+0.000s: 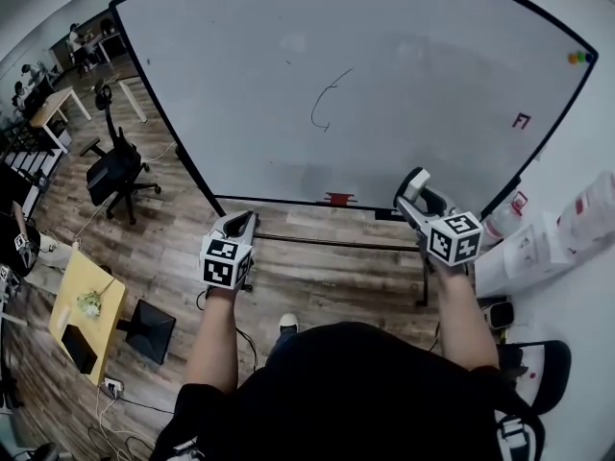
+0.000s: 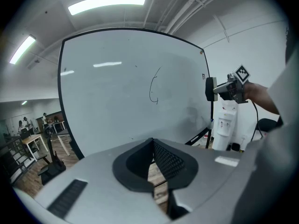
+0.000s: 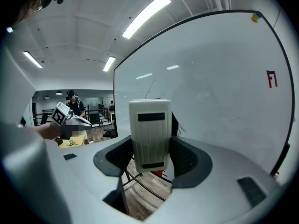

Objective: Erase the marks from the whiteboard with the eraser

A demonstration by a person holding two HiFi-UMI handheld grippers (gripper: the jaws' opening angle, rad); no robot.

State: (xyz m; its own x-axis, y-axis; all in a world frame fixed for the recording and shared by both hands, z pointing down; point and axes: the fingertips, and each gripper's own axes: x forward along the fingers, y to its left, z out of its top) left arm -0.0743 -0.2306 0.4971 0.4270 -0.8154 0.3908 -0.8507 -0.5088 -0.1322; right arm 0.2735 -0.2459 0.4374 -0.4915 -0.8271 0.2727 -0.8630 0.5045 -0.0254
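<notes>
Right gripper view: right tool [image 3: 150, 148] clamps the white eraser [image 3: 149, 129] upright before the whiteboard [image 3: 219, 78]; left tool [image 2: 152, 148] is pressed closed, empty; curved mark [image 1: 327, 99] mid-board.

Open office, whiteboard [image 1: 384, 94], desks [image 1: 58, 109], swivel chair [image 1: 115, 171]

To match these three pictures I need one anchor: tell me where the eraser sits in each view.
Head view: the eraser is lower right of centre, held in the right gripper.
Left gripper view: at the right, a dark slab by the whiteboard's right edge.
Right gripper view: centre, upright between the jaws.
Shared landmark: the curved pen mark on the board.
</notes>
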